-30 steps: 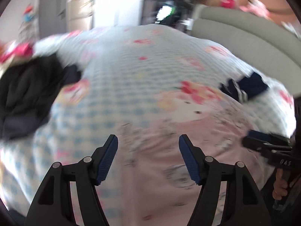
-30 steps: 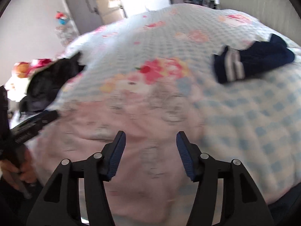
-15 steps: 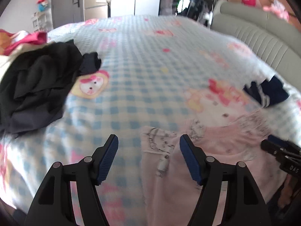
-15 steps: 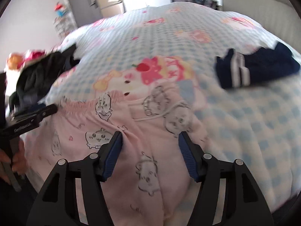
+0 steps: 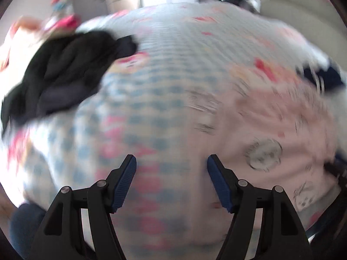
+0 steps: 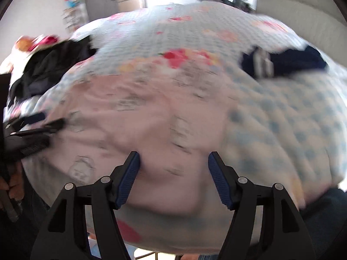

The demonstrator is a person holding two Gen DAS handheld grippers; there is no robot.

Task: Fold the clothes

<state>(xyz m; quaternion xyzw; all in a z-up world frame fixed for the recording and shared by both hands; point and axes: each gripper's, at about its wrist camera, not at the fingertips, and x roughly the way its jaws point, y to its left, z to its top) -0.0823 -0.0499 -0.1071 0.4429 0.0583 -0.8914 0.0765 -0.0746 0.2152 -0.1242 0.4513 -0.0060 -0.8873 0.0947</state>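
Pink printed garment [image 5: 277, 134] lay spread on the checked bedspread [image 5: 173, 69], both grippers released above it.
Left wrist view: the left gripper [image 5: 171, 173] stood wide, nothing between its pads, over the bedspread just beside the garment's edge; a black clothes heap [image 5: 58, 75] lay to the far left. Right wrist view: the right gripper [image 6: 173, 173] hung over the garment, jaws opening, pads not pressing the cloth; a navy item [image 6: 286, 61] lay well apart.
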